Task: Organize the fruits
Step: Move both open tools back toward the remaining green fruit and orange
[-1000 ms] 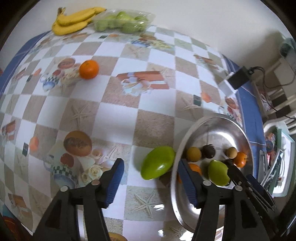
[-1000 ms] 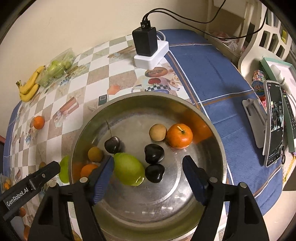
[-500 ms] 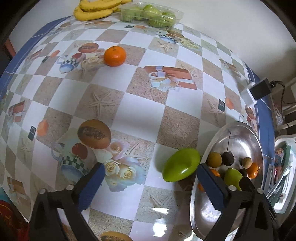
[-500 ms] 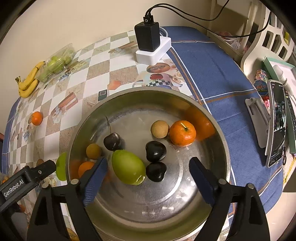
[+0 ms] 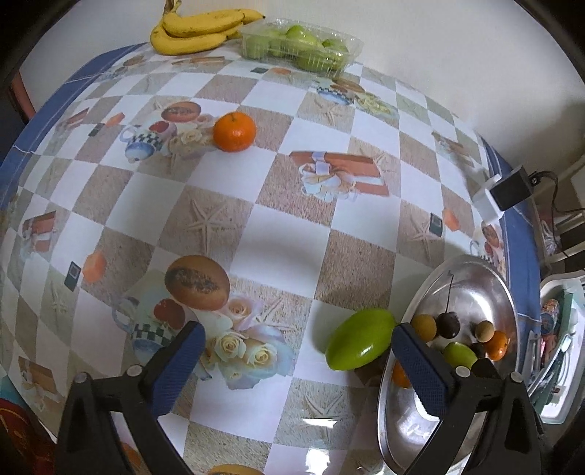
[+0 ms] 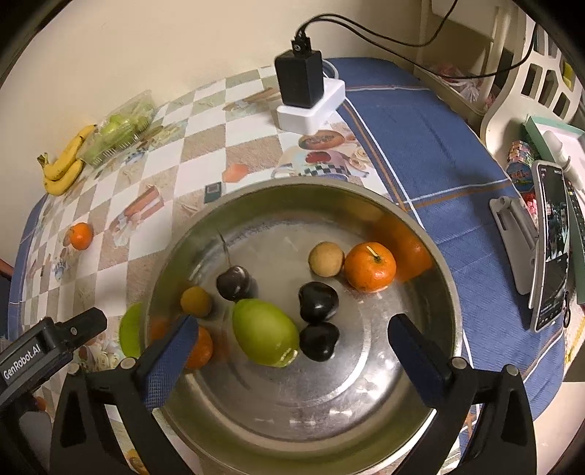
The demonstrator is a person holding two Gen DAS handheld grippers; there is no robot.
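A: Where did the fruit stand at that point?

B: Most of it was in the steel bowl [image 6: 438,277]: a green mango [image 6: 265,330], two dark plums [image 6: 318,301], a cherry [image 6: 234,282], an orange [image 6: 370,266] and some small tan fruits. A second green mango [image 5: 360,338] lay on the bench [image 5: 285,234], just left of the bowl's rim. Another orange [image 5: 234,131] sat far out on the bench, well apart, with bananas [image 5: 197,31] and a tray of green fruit [image 5: 299,44] at the far edge.

A: And the tools?

B: Both released. The left tool [image 5: 299,369] had just spread wide, nothing between its pads, the loose mango off beside its right finger. The right tool [image 6: 289,361] had just been opening over the bowl, empty too.

A: So how should the next pick have gone?

B: I'd judge the mango by the rim was next. The left tool needed to shift right, straddle it across its narrow width, and close gently, since smooth skin slips. Lifting clear of the rim before moving over would have avoided knocking the bowl.
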